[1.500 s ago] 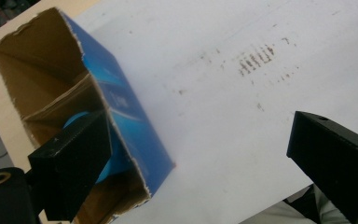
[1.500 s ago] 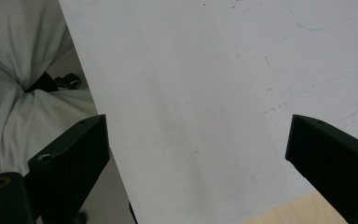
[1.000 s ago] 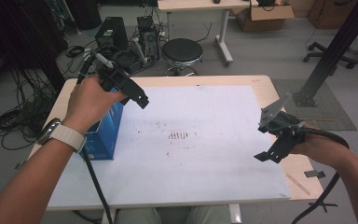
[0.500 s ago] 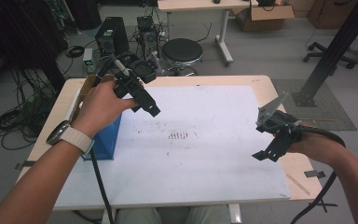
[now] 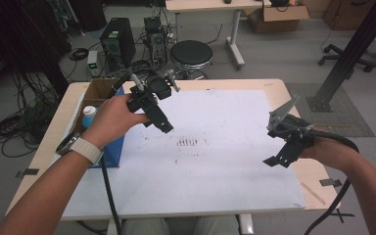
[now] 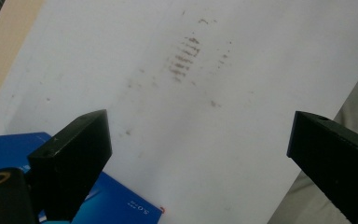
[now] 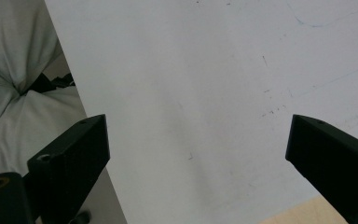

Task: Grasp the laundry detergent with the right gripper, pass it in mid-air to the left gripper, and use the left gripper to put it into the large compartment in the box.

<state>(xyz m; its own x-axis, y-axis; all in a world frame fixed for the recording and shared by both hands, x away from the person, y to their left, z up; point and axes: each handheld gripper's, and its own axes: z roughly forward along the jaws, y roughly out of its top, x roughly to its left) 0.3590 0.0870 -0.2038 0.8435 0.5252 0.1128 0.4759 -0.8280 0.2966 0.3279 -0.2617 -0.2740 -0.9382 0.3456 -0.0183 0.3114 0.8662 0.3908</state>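
A blue box [image 5: 112, 147] stands upright at the table's left side, on the edge of the white sheet [image 5: 225, 156] — its top open, a white bottle with a blue cap [image 5: 89, 116] inside. In the left gripper view, its blue face [image 6: 116, 205] carries small white print.

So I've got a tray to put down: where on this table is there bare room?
The white sheet is bare between the left gripper and right gripper, apart from brown smudges. The near strip toward the person is free too. It is crowded at the left edge: blue box and cardboard box.
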